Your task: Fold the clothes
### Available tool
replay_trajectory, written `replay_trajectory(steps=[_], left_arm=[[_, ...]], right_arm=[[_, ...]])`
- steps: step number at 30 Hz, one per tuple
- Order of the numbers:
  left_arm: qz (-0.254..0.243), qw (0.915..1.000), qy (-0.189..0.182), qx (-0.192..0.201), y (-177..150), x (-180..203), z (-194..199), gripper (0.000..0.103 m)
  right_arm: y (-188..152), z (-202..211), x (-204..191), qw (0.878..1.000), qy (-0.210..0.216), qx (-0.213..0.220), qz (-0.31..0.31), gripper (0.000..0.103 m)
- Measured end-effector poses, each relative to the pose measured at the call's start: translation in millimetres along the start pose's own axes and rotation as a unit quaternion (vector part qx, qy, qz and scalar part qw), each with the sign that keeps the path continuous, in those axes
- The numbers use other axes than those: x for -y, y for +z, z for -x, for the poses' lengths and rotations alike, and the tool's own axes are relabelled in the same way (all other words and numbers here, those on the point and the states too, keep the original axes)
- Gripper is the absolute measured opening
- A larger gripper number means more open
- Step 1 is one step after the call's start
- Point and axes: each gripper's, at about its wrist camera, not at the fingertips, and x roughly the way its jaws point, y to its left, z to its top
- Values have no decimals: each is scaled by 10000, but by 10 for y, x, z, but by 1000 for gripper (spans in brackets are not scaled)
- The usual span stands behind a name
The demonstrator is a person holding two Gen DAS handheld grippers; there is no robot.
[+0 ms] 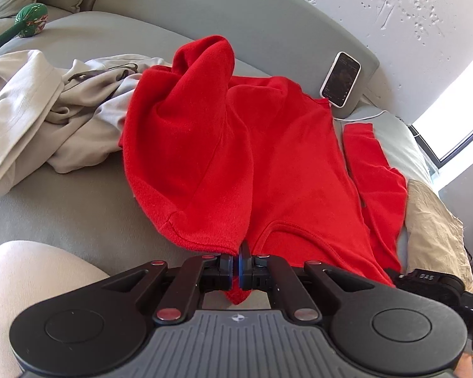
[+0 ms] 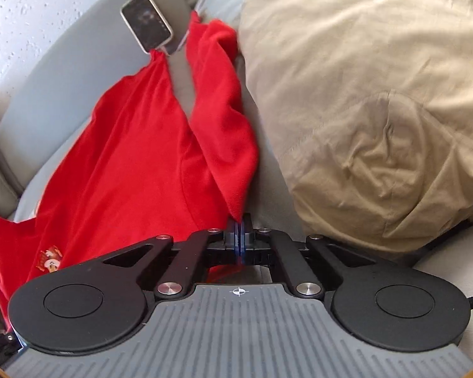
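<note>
Your left gripper [image 1: 239, 267] has its jaws clamped together on an edge of the red sweatshirt [image 1: 268, 157], with a small nub of red cloth poking out beneath the fingers, so the pinch looks deep enough to carry the fabric; your right gripper [image 2: 238, 239] is likewise closed on red cloth, gripping the tip of what appears to be a sleeve or side flap that rises away from it toward the phone [image 2: 146, 22]; holding two points at once keeps the garment taut between your hands, which I judge is what a clean fold line needs; the sweatshirt lies spread across the grey sofa [image 1: 78, 214], its far portion bunched up into a peak, one sleeve stretched out toward the window side, and a small embroidered crest [image 2: 50, 260] visible near the right gripper; a crumpled grey garment [image 1: 47, 113] sits just beside it on the left, touching or slightly under its edge, probably waiting its turn; a beige cushion [image 2: 378, 100] crowds the right side, close against the sleeve, so you may snag it if you swing wide; the phone leans upright against the sofa back with its white cable [image 1: 365, 116] running nearby, well worth avoiding; a green toy [image 1: 31, 20] rests far off and should not matter.
</note>
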Motion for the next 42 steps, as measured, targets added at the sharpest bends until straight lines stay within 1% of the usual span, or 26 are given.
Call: replay_trajectory(steps=[3,7,10,11,12,13,14,15,16,17,18,19,20,21,22,23,25,26,28,30,33,35,37,39,40,42], left_arm=[[64,10000,-30,11,18,-16,38,0],[203,9997,-159,-27,33,-40,107,0],[231,9994,-235,-93,27,-23,157,0],[218,9994,-222,-126,23,-14,163,0],[207,9994,-207,-160,18,-5,169,1],[239,9994,-157,-215,10,-9,159,2],[277,9992,-51,-270,3,-14,146,14],[313,9990,58,-322,-4,-20,133,31],[320,9988,236,-299,-12,-19,134,39],[277,9987,328,-259,-20,-7,146,40],[234,9986,418,-220,-29,6,159,45],[192,9985,469,-220,-42,31,175,48],[146,9983,519,-220,-55,56,191,59],[18,9982,551,-241,-77,89,201,69],[-119,9977,590,-310,-115,129,200,70],[-251,9970,625,-379,-153,167,198,71],[-262,9968,535,-525,-253,173,152,70],[29,9980,427,-464,-281,112,131,67],[612,9973,211,-339,-336,-10,90,65],[1273,9918,-1,-64,-351,-163,55,61],[1796,9834,-205,138,-326,-305,-32,58],[1921,9805,-319,263,-288,-350,-70,55],[1856,9814,-355,349,-233,-350,-96,55],[1806,9825,-335,315,-189,-338,-144,53],[1863,9814,-347,311,-182,-348,-158,51],[1977,9791,-370,303,-168,-368,-185,51]], right_arm=[[87,270,-72,9989,-6,356,306,0],[241,657,-98,9969,43,700,368,0],[354,906,-64,9934,-172,1017,505,0],[388,963,-31,9926,-266,1066,527,0],[430,986,4,9931,-295,998,538,0],[461,988,45,9952,-195,809,512,5],[477,953,79,9975,-2,571,420,6],[461,915,108,9986,241,374,283,6],[438,872,129,9987,452,186,161,9],[389,816,122,9985,541,43,102,11],[333,753,103,9983,572,-51,80,20],[280,693,90,9980,608,-146,47,34],[237,642,92,9975,661,-243,-25,43],[198,593,94,9969,713,-333,-94,48],[168,556,98,9962,760,-396,-154,48],[140,522,102,9955,805,-457,-208,48],[102,483,126,9941,899,-531,-303,48],[89,461,141,9931,966,-558,-361,48],[69,420,175,9905,1124,-610,-498,49],[51,385,208,9881,1242,-654,-637,49],[22,319,273,9836,1358,-721,-938,49],[4,270,322,9809,1328,-798,-1179,49],[3,213,371,9801,1171,-778,-1401,49],[18,161,378,9845,955,-588,-1351,49],[24,114,371,9874,817,-464,-1274,49],[16,-47,392,9868,707,-433,-1389,49]])
